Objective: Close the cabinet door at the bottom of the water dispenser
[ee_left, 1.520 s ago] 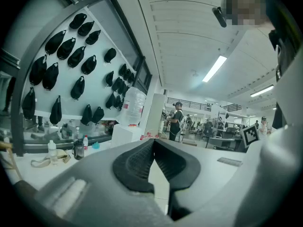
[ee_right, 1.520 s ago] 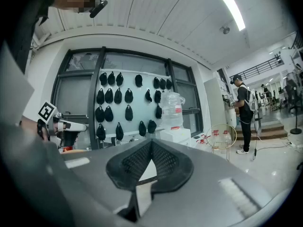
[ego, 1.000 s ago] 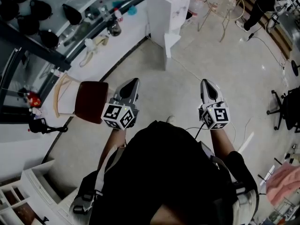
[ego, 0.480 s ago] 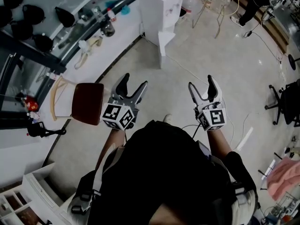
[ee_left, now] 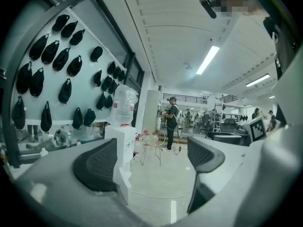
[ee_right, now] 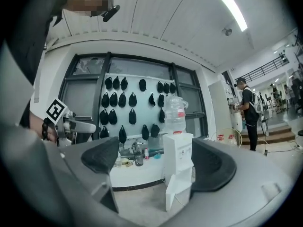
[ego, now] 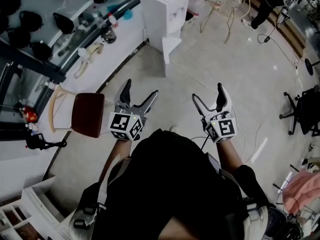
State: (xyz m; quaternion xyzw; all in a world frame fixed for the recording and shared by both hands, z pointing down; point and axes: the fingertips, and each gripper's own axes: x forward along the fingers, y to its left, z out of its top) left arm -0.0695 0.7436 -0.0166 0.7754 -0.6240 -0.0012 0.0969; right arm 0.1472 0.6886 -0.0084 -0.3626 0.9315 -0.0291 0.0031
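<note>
Well ahead, dispenser (ego: pixel 161 9) door (ego: pixel 169 48) hangs ajar; I hold left gripper (ego: pixel 140 89) and right gripper (ego: pixel 208 92) wide, jaws just opened, empty, ready to push.

black top (ego: pixel 175 184) | left claw (ego: pixel 141 88), right claw (ego: pixel 207 91): grey, black-white marker cubes (ego: pixel 125 125)

Bright ceiling strip light (ee_left: pixel 207 59), sharp frames, fisheye-warped dark edges
</note>
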